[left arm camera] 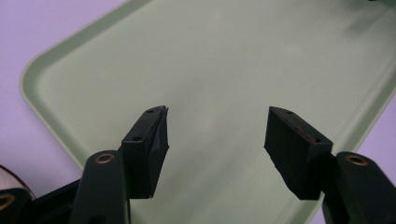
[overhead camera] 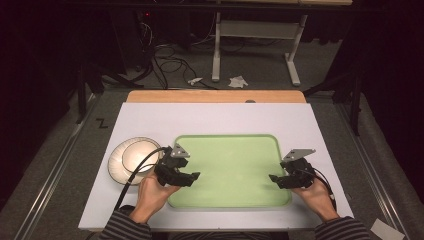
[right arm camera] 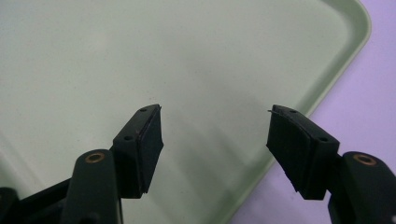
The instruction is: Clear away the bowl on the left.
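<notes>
1. We see a pale green plastic tray with rounded corners (overhead camera: 227, 165) lying flat on a white sheet that covers the table (overhead camera: 150, 117), its long side running left to right in the high view.
2. Our left gripper (overhead camera: 192, 178) hangs over the tray's left edge, near the front corner, pointing inward across the tray. In the left gripper view its two black jaws stand wide apart, with bare green tray floor (left arm camera: 219, 70) showing between them; the pads press on nothing.
3. Our right gripper (overhead camera: 276, 179) sits at the tray's right edge, also near the front, pointing in toward the left one. In the right gripper view its jaws are likewise spread wide over the tray floor (right arm camera: 140, 56), with the tray's raised rim and the white sheet showing beyond the right-hand jaw. Nothing is between the pads.
4. The two grippers face each other across the tray, well apart.
5. A round white shallow bowl (overhead camera: 131, 159) rests on the sheet just left of the tray, close beside the left gripper's cable.
</notes>
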`<action>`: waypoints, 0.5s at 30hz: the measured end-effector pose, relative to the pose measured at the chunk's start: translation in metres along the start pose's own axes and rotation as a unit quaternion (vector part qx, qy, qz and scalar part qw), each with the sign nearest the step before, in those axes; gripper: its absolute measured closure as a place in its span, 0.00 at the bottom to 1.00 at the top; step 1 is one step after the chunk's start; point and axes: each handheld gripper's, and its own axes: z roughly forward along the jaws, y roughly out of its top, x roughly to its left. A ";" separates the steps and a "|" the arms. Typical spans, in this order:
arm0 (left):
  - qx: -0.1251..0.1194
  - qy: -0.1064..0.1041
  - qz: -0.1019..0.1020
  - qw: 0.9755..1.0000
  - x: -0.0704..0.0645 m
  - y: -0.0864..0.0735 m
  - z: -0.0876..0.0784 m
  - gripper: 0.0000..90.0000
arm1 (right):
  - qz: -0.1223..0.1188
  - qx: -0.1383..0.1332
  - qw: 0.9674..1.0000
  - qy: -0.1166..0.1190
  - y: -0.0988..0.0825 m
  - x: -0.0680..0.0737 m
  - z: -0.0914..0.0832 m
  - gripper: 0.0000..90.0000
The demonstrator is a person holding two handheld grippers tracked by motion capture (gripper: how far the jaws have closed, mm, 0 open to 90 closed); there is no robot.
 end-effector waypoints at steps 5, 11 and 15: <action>-0.007 -0.005 0.006 1.000 0.002 0.003 -0.005 0.45 | -0.003 0.002 1.000 0.001 0.000 0.000 0.001 0.41; -0.010 -0.005 0.000 1.000 0.003 0.008 -0.010 0.44 | -0.005 0.007 1.000 0.005 0.000 0.002 0.001 0.41; -0.017 0.000 -0.003 1.000 0.005 0.010 -0.011 0.41 | -0.006 0.007 1.000 0.005 0.000 0.001 0.001 0.41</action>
